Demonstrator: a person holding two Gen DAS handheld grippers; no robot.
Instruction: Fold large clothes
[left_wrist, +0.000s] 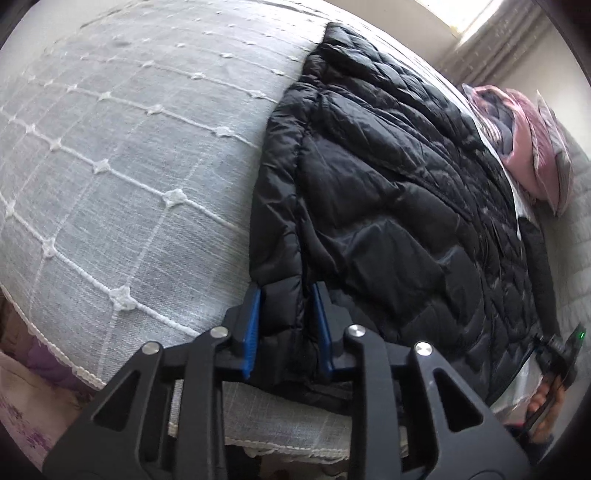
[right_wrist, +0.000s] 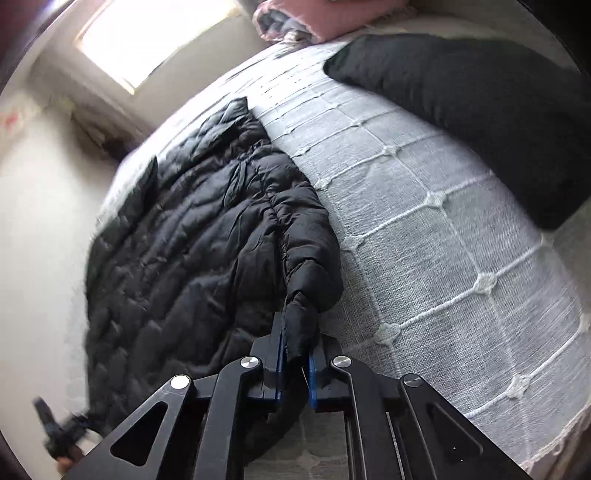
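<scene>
A black quilted puffer jacket (left_wrist: 399, 192) lies spread on a bed with a grey-white grid-stitched cover (left_wrist: 122, 158). My left gripper (left_wrist: 286, 295) is shut on the jacket's near edge, with padded fabric bunched between its blue pads. In the right wrist view the same jacket (right_wrist: 192, 240) lies left of centre on the cover (right_wrist: 424, 258). My right gripper (right_wrist: 295, 325) is shut on a pinched corner of the jacket at its near edge. The right gripper also shows in the left wrist view (left_wrist: 557, 347) at the jacket's far corner, and the left gripper in the right wrist view (right_wrist: 62, 432), blurred.
A pink and grey bundle of bedding (left_wrist: 532, 147) lies at the far end of the bed, also in the right wrist view (right_wrist: 314, 18). A separate black cloth (right_wrist: 480, 118) lies on the bed at the upper right. A bright window (right_wrist: 155, 40) is behind.
</scene>
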